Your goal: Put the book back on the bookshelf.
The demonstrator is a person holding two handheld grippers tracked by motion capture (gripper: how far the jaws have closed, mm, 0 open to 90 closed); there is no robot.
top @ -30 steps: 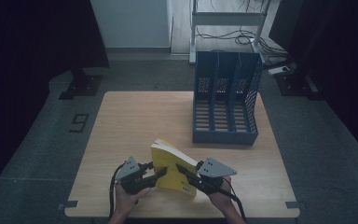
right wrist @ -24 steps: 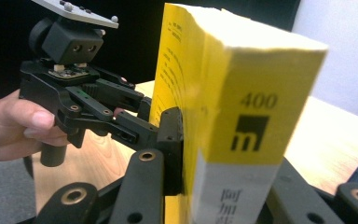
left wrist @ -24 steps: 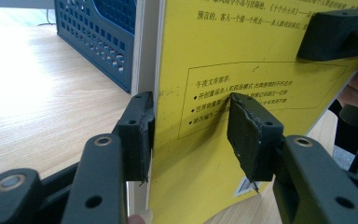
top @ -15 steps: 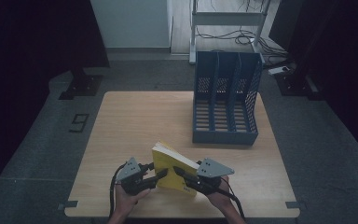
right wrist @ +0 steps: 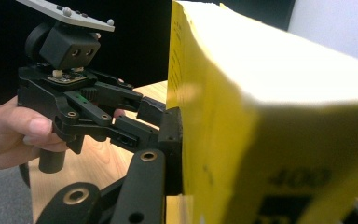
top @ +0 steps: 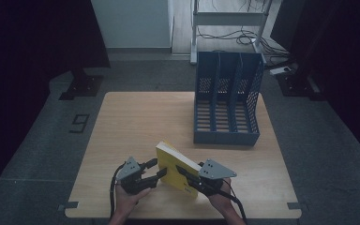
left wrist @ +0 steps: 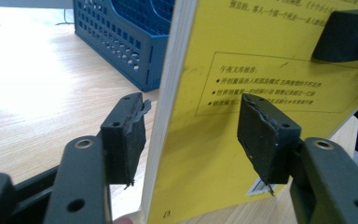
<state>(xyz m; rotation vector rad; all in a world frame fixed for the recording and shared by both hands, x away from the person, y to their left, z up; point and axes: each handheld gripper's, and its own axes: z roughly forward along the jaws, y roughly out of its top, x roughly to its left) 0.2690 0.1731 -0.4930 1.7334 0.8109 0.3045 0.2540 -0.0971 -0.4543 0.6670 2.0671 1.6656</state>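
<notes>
A thick yellow book stands tilted on its edge near the table's front. My right gripper is shut on it from the right; in the right gripper view one finger presses flat on the yellow cover and the other is hidden behind the book. My left gripper sits at the book's left side. Its jaws have just been opening. In the left gripper view the book stands between the two pads, with a gap on each side.
A blue three-slot file holder stands at the table's far right, its perforated side also in the left gripper view. The wooden table has bare room at the left and middle. A dark floor surrounds it.
The left gripper's jaws have spread apart off the book. Both hands and the book stay where they were.
</notes>
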